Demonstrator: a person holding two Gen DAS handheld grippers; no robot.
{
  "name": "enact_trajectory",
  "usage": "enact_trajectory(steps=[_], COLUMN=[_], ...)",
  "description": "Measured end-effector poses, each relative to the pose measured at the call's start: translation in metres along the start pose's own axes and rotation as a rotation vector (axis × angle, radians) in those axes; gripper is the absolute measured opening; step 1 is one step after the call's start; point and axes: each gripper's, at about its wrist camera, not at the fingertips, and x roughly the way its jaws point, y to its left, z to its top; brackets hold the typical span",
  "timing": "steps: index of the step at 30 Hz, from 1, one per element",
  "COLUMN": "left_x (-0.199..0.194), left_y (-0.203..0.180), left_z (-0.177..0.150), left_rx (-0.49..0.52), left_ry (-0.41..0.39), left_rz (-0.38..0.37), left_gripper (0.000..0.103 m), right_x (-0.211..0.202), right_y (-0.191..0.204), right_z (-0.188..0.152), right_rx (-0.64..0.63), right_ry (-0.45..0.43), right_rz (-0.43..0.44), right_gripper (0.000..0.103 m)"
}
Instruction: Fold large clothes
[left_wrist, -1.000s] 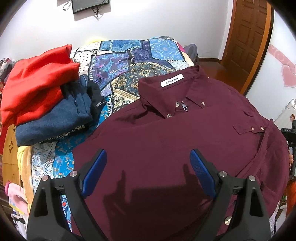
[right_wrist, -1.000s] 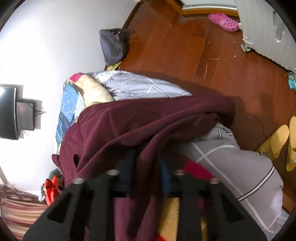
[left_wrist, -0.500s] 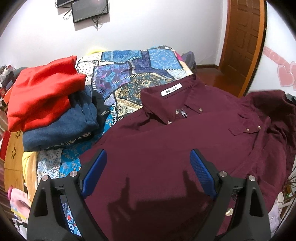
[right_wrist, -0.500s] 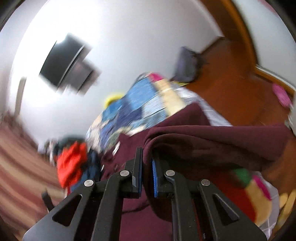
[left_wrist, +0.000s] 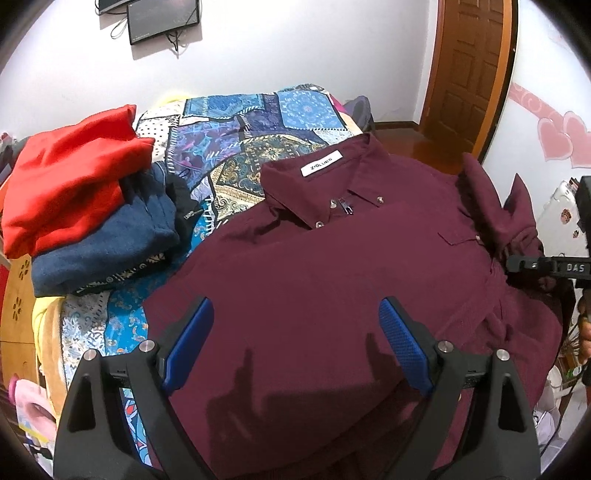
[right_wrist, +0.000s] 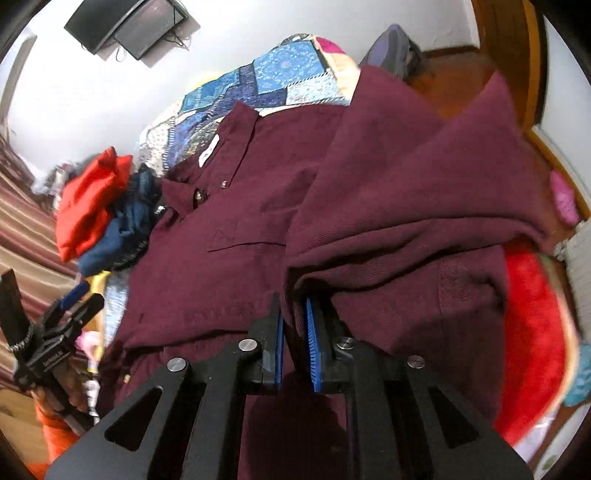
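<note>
A maroon button-down shirt (left_wrist: 332, 266) lies front up on the bed, collar with a white label toward the far wall. It also shows in the right wrist view (right_wrist: 229, 258). My left gripper (left_wrist: 295, 325) is open and empty, hovering over the shirt's lower body. My right gripper (right_wrist: 293, 332) is shut on the maroon sleeve (right_wrist: 406, 199), holding it lifted and folded over the shirt's right side. In the left wrist view the right gripper (left_wrist: 513, 264) shows at the far right edge with the sleeve (left_wrist: 491, 206) bunched on it.
A patchwork bedspread (left_wrist: 258, 125) covers the bed. A stack of folded clothes, red (left_wrist: 70, 177) on dark blue (left_wrist: 107, 247), lies at the left. A wooden door (left_wrist: 469, 66) and wood floor are at the back right. A red blanket (right_wrist: 532, 332) lies right of the shirt.
My right gripper has lifted the sleeve from the bed's side and swung it up over the shirt's right side. My left gripper has stayed open, drawn back slightly.
</note>
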Motion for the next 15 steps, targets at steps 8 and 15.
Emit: enact_trajectory(steps=[8, 15], left_x=[0.0, 0.006], left_y=[-0.009, -0.009], left_z=[0.002, 0.004], left_rx=[0.017, 0.0], left_ry=[-0.005, 0.01], left_rz=[-0.002, -0.001], left_gripper=[0.091, 0.091], right_x=[-0.04, -0.062], right_y=[-0.009, -0.112], right_z=[-0.001, 0.021], right_rx=[-0.01, 0.406], right_ry=[-0.072, -0.237], right_rz=[0.017, 0.018], right_gripper=[0.049, 0.082])
